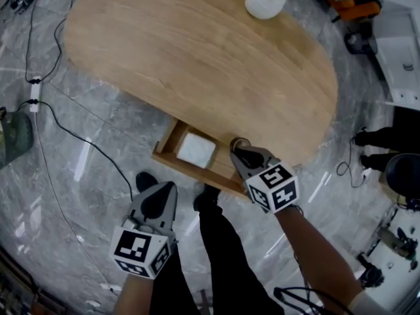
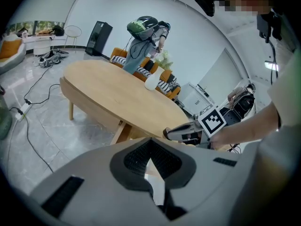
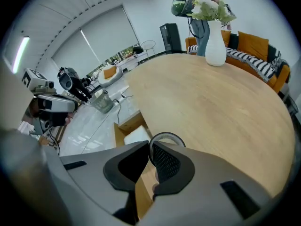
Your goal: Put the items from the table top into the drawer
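Drawer (image 1: 190, 169) hangs open under the 6 o'clock edge of the table (image 1: 197, 58), with a white item (image 1: 197, 149) inside. At the drawer's 3 o'clock, the right gripper (image 1: 239, 148) pinches the rim of a grey ring (image 3: 169, 134), perhaps a tape roll. At its 7 o'clock, the left gripper (image 1: 169, 188) has its fingers pressed together on nothing.

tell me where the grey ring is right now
Head view, lower middle: the grey ring is pinched in the right gripper at the wooden table's near edge, by the open drawer's right end.
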